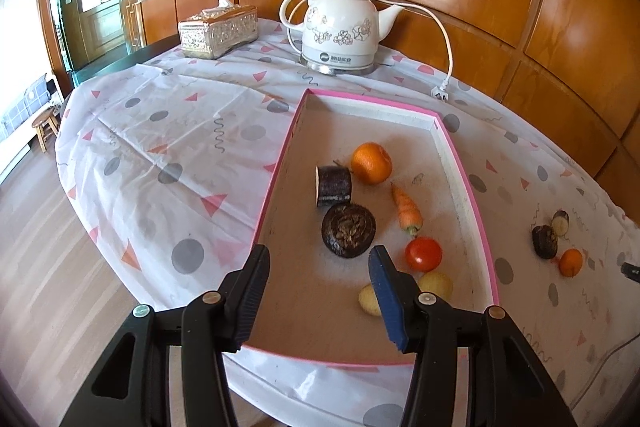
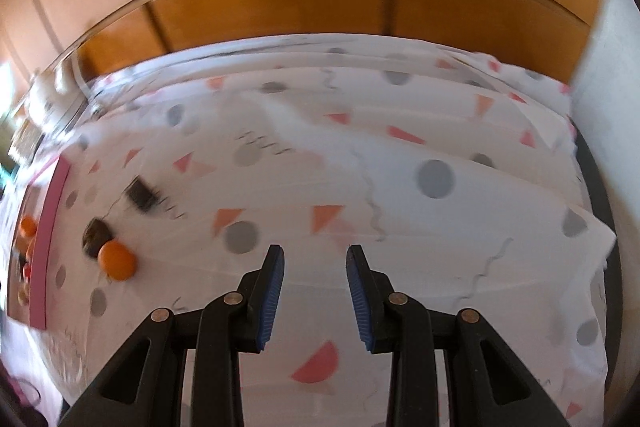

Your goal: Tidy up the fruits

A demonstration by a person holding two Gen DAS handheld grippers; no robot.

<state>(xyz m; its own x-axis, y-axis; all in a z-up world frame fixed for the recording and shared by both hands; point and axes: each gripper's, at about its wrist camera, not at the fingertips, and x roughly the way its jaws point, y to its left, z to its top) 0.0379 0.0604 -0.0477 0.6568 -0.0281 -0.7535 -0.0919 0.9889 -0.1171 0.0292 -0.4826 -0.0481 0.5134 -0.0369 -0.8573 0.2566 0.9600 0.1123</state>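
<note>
Three pieces lie outside the pink-rimmed box (image 1: 472, 187), at its three o'clock: a small orange (image 2: 117, 260) and two dark chunks (image 2: 96, 237). Right gripper (image 2: 316, 259), jaws slightly parted and empty, should swing toward nine o'clock. Left gripper (image 1: 320, 267) hangs open over the box.

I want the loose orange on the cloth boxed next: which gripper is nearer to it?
Right, probably. The right gripper hovers over bare cloth, with the loose orange off to its left. The left gripper is over the pink-rimmed box, beyond whose far wall the orange lies.
</note>
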